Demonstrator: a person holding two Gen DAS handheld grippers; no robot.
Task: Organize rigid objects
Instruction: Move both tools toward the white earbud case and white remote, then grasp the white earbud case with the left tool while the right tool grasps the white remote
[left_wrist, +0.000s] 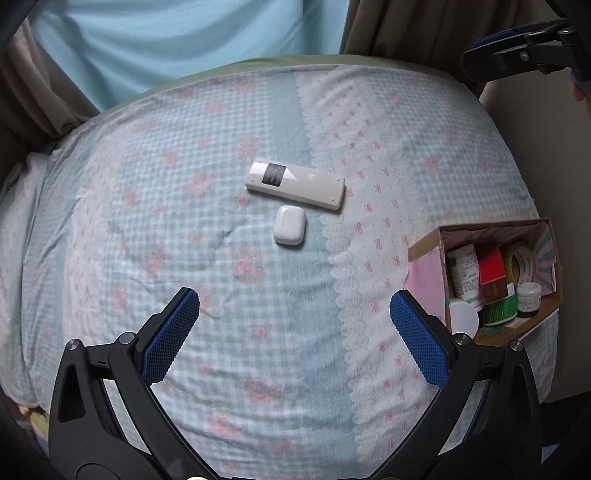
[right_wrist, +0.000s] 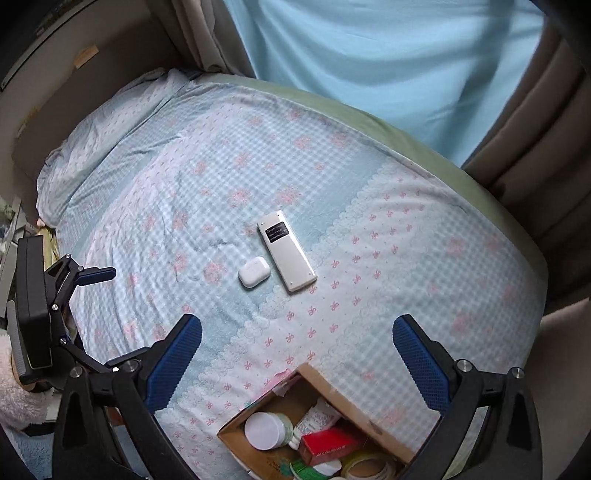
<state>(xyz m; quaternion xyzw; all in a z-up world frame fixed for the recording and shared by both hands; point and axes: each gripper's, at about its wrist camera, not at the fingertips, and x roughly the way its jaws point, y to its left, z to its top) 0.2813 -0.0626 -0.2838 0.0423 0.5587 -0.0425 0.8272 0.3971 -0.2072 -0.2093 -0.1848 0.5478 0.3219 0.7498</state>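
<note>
A white remote control (left_wrist: 295, 184) (right_wrist: 287, 251) lies flat in the middle of the bed. Just beside it rests a white earbuds case (left_wrist: 290, 229) (right_wrist: 254, 272). An open cardboard box (left_wrist: 546, 299) (right_wrist: 328, 384) sits at the bed's right side, holding a red box (left_wrist: 491, 271) (right_wrist: 328, 445), a white-lidded jar (right_wrist: 263, 430), a tube, a tape roll and a small jar. My left gripper (left_wrist: 293, 314) hangs open above the bedding, short of the case. My right gripper (right_wrist: 297, 341) is open too, above the box's far edge. Nothing is held.
The bed is covered by a blue checked sheet (left_wrist: 184, 240) with pink flowers. A light blue curtain (right_wrist: 369, 55) and beige drapes hang behind it. A pillow (right_wrist: 96, 129) lies at the far left corner. The left gripper's body (right_wrist: 40, 314) shows at the right wrist view's left edge.
</note>
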